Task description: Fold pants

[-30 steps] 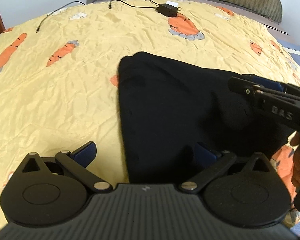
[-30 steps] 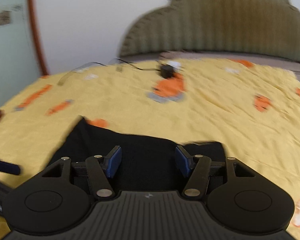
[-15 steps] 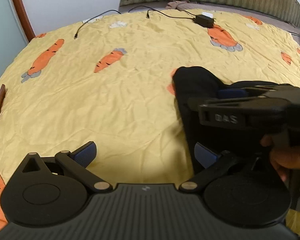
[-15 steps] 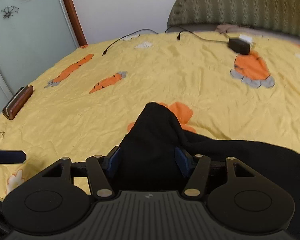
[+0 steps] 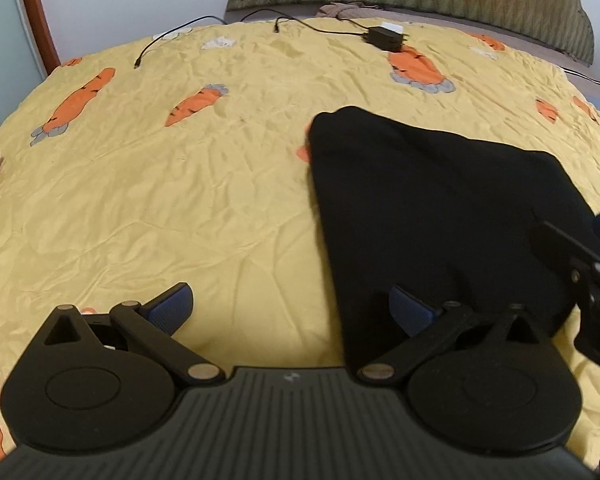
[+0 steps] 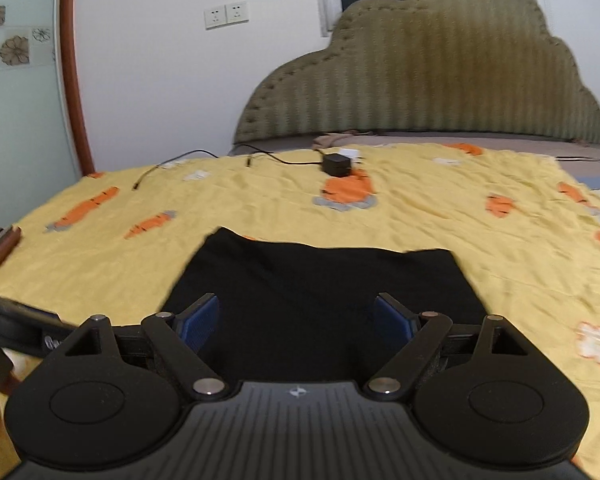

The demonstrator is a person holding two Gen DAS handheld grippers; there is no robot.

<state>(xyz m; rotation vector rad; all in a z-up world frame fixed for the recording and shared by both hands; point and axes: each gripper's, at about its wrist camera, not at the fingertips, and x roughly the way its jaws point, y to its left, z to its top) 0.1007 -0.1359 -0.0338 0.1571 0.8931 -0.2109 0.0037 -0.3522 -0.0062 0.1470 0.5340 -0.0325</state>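
The black pants (image 6: pixel 324 280) lay folded directly ahead of the right gripper (image 6: pixel 296 316), its empty jaws opening; the left gripper (image 5: pixel 288 308), released, straddled their left edge.

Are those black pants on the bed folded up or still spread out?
Folded. The black pants lie as one compact flat block on the yellow carrot bedspread, no separate legs showing. How many layers, I cannot tell.
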